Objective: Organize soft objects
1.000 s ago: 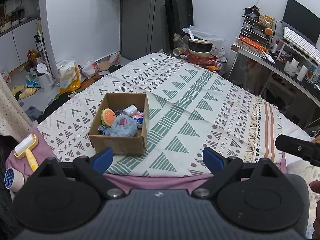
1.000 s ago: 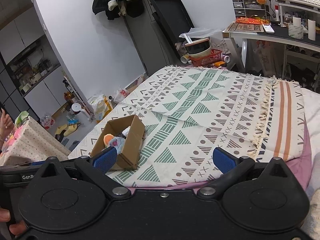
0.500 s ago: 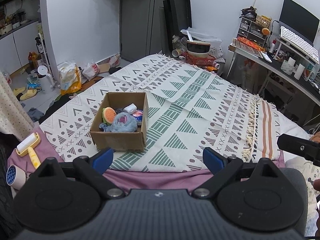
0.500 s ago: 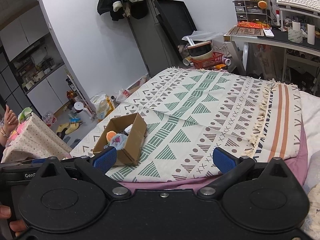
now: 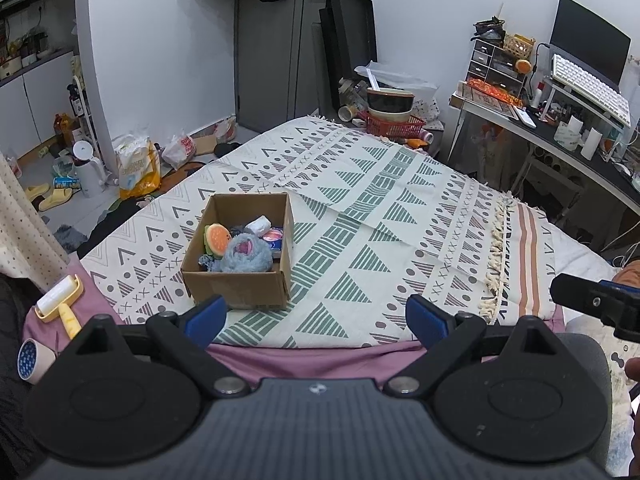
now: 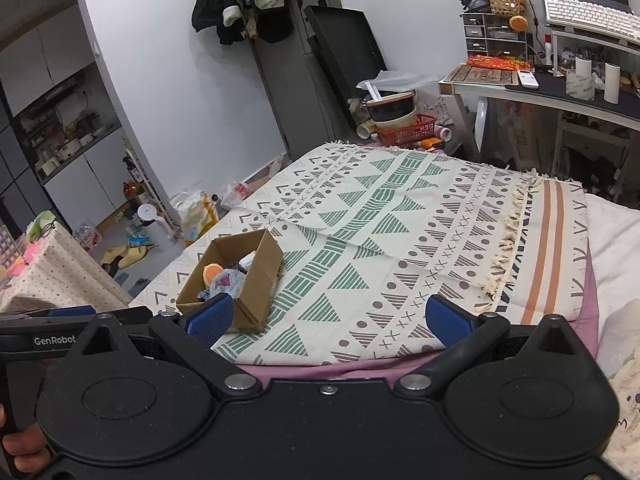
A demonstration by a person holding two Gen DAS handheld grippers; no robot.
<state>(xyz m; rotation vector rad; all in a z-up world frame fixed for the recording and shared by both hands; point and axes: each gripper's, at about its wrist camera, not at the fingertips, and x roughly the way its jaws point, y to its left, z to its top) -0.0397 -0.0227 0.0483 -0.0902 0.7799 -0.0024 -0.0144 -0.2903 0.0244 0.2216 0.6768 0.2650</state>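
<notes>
My left gripper (image 5: 316,316) hangs wide open and empty, held back off the near edge of the bed (image 5: 320,360). My right gripper (image 6: 328,316) is likewise spread wide with nothing between its pads. The cardboard box (image 5: 240,284) sits on the patterned blanket (image 5: 400,208) toward the near left part of the bed, ahead and slightly left of my left gripper, and clearly further left of my right one; the left is the nearer. Its long axis appears to run roughly from near to far, the open top facing up.

Inside lie the soft things: a blue fluffy plush (image 5: 246,256) at the near end, an orange-and-green slice-shaped toy (image 5: 216,238) touching it on the left, a small white roll (image 5: 259,224) and a pink-and-blue packet (image 5: 274,236) toward the far right corner. I see no soft object loose on the blanket, so the sorting looks largely done, in my judgement.

Right of the box the blanket is open all the way to its fringe (image 5: 496,256). To the near left, a lint roller (image 5: 60,300) and a tape roll (image 5: 34,360) lie off the blanket, so I would approach from above or from the right.
</notes>
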